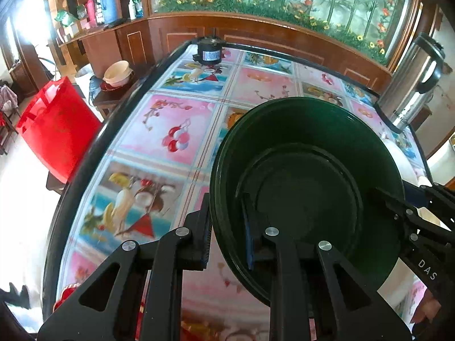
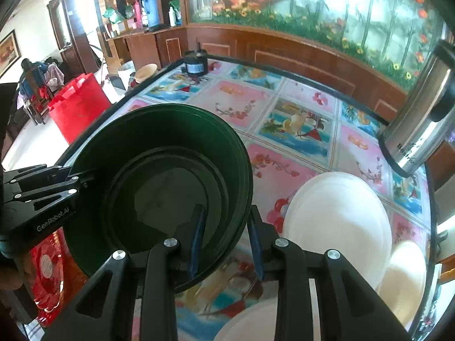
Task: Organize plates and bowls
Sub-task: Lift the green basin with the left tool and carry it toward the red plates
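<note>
A dark green bowl (image 1: 307, 176) is held above the patterned table (image 1: 176, 130) by both grippers. My left gripper (image 1: 227, 236) is shut on its left rim, one finger inside and one outside. My right gripper (image 2: 226, 241) is shut on the opposite rim of the same bowl (image 2: 159, 176). Each gripper shows in the other's view at the bowl's far edge. White plates (image 2: 338, 221) lie on the table to the right, with another white plate (image 2: 250, 324) at the bottom edge. A red dish (image 2: 48, 270) lies at the lower left.
A steel thermos jug (image 2: 421, 119) stands at the table's right side. A small black motor (image 1: 209, 52) sits at the far edge. A red bag (image 1: 57, 125) and a stool with bowls (image 1: 116, 75) stand beyond the table's left edge. A wooden cabinet runs behind.
</note>
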`<state>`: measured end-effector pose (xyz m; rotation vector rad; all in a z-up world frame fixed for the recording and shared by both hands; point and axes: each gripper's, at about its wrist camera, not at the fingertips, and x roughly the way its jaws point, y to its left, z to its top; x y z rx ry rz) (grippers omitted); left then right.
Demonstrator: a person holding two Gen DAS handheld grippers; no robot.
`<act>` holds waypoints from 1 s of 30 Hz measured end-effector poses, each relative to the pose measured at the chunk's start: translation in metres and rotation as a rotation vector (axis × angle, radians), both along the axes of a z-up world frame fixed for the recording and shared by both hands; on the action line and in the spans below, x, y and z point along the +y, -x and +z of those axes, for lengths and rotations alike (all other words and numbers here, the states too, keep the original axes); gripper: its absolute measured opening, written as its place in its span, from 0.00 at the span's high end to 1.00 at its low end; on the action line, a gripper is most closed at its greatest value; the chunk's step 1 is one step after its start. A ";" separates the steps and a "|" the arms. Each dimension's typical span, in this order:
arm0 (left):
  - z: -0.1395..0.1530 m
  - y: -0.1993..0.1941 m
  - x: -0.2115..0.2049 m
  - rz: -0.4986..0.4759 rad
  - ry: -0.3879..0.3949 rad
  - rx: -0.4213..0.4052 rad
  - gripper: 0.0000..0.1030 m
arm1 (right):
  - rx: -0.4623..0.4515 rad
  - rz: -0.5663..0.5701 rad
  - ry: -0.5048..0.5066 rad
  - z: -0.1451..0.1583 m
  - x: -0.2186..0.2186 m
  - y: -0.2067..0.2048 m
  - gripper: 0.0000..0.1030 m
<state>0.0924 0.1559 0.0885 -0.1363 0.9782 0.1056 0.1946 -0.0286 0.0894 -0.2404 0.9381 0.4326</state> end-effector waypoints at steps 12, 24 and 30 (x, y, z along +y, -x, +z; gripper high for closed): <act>0.020 0.068 0.015 0.019 0.000 -0.064 0.83 | -0.047 0.026 -0.025 0.013 0.012 0.061 0.69; 0.030 0.121 0.026 0.035 0.004 -0.102 0.83 | -0.085 0.055 -0.042 0.025 0.020 0.104 0.68; 0.034 0.152 0.042 0.071 -0.004 -0.127 0.83 | -0.109 0.094 -0.057 0.030 0.032 0.128 0.66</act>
